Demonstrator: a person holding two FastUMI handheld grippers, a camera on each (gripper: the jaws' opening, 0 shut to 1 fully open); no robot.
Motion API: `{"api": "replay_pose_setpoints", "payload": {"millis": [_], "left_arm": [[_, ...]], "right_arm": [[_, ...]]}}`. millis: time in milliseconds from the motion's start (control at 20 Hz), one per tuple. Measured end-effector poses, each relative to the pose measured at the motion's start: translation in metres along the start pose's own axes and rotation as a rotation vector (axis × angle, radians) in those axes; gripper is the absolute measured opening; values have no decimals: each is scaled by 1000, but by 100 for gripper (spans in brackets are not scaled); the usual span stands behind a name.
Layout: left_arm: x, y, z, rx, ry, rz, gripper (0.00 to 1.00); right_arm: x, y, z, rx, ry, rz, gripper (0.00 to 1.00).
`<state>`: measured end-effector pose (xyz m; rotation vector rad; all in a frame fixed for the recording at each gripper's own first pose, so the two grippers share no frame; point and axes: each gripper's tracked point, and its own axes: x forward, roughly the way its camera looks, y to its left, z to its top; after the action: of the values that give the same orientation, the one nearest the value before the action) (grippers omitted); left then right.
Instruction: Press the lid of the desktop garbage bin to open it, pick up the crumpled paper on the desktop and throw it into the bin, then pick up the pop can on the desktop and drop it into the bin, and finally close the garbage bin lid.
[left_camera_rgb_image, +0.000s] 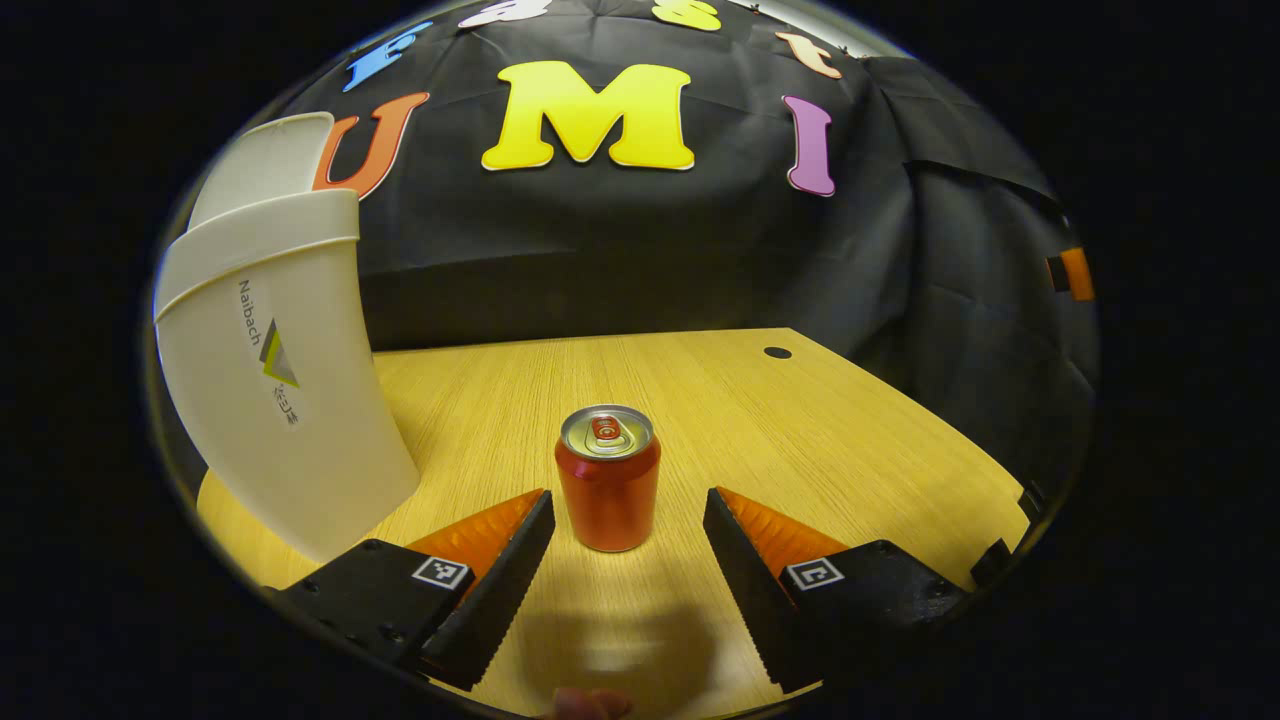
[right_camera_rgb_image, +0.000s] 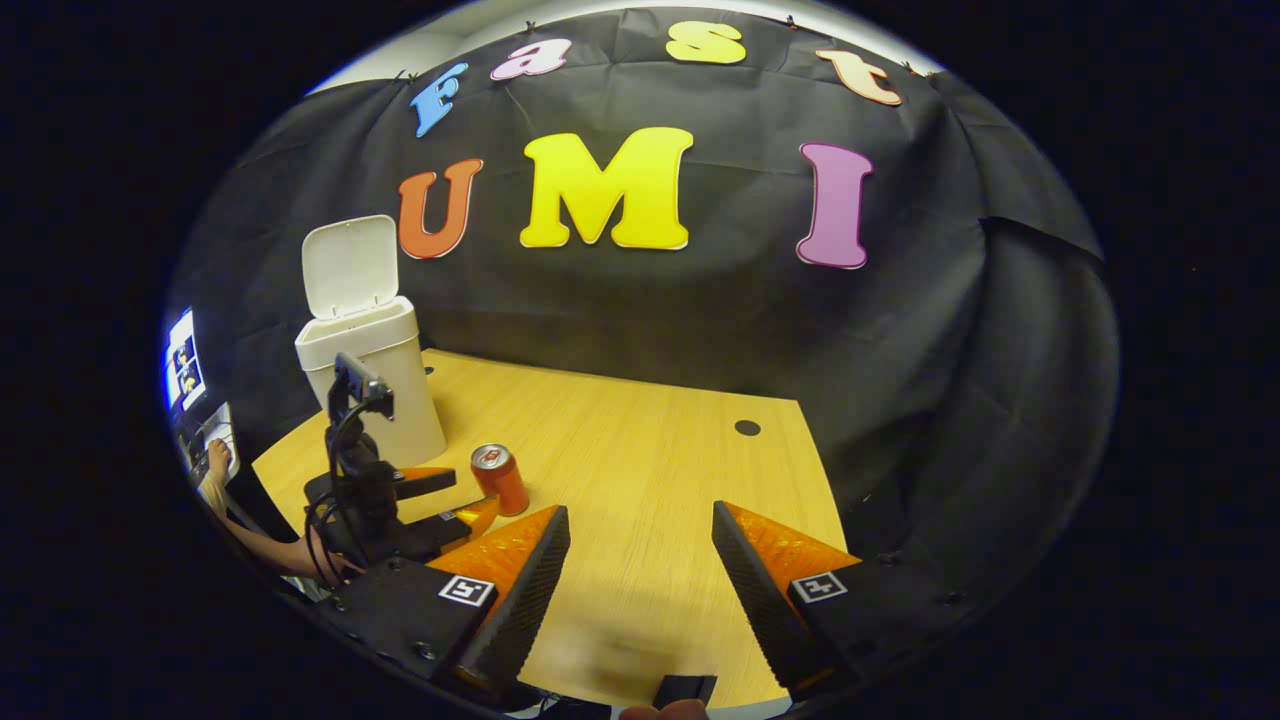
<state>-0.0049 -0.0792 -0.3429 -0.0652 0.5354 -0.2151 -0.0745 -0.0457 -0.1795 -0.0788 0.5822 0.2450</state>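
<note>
- We judge the can step is in hand: red aluminium pop can stands centre frame, before our spread left gripper.
- Next we should advance, pinch it, and lift it to the white plastic bin at left, whose lid is up.
- The right gripper is spread, holding nothing.

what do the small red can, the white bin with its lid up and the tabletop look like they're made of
Small red can: likely metal, with a glossy painted body and a bare silvery top with a pull tab.
White bin with its lid up: probably plastic, smooth, matte and evenly moulded.
Tabletop: pale wood grain, possibly laminate; the even surface leaves it open.
</note>
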Motion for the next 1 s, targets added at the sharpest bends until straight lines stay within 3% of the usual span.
{"api": "replay_pose_setpoints", "payload": {"millis": [300,550,1000], "left_arm": [[22,8,-12,-17,16,0,99],[41,15,-22,-27,37,2,99],[60,18,-27,4,56,-16,96]], "right_arm": [[8,10,-14,6,44,32,92],[17,4,-27,58,91,21,92],[24,15,-28,46,112,26,92]]}}
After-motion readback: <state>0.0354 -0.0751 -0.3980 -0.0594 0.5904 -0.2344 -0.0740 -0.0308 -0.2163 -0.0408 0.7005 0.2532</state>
